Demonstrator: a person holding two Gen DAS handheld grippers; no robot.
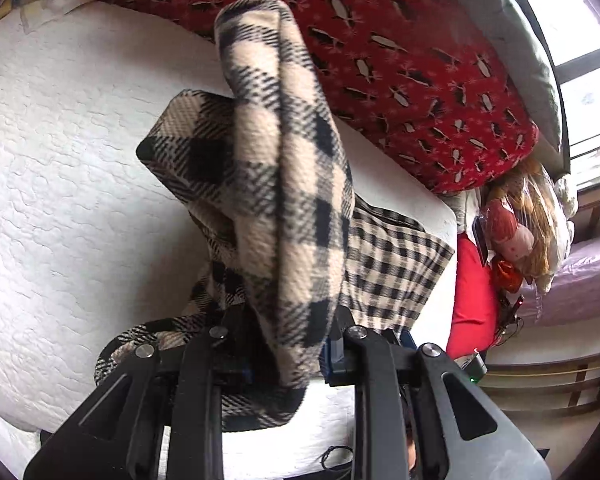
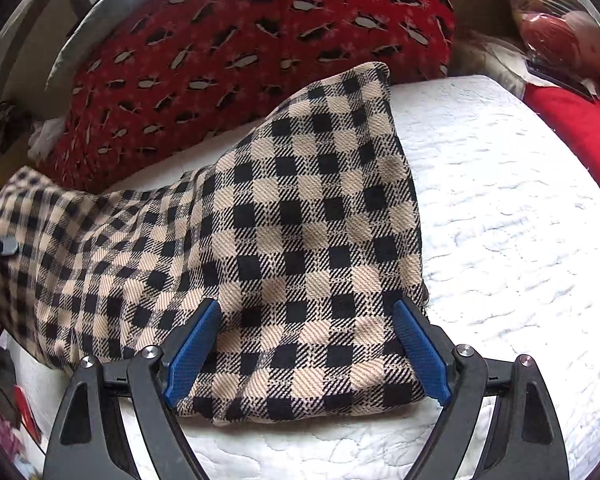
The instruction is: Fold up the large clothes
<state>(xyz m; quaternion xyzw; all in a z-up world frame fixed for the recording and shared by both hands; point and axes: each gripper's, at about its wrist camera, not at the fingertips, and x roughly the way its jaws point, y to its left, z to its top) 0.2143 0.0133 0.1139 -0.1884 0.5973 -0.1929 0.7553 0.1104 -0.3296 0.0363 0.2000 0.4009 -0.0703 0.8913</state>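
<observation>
A beige and black checked garment (image 2: 300,248) lies partly folded on a white quilted mattress (image 2: 520,240). My right gripper (image 2: 306,308) is open, its blue pads (image 2: 418,344) spread over the garment's near folded end, low above it. My left gripper (image 1: 288,344) is shut on a thick fold of the same garment (image 1: 284,184), which stands up lifted in front of the camera, the rest trailing down onto the mattress (image 1: 60,200). The left fingertips are hidden by cloth. A bit of the left gripper (image 2: 2,245) shows at the right wrist view's left edge.
A red blanket with a penguin pattern (image 2: 240,40) lies along the far side of the mattress, also seen in the left wrist view (image 1: 400,60). A red cushion (image 1: 472,300) and a wrapped doll (image 1: 516,232) sit beyond the mattress end. A window (image 1: 580,40) is far right.
</observation>
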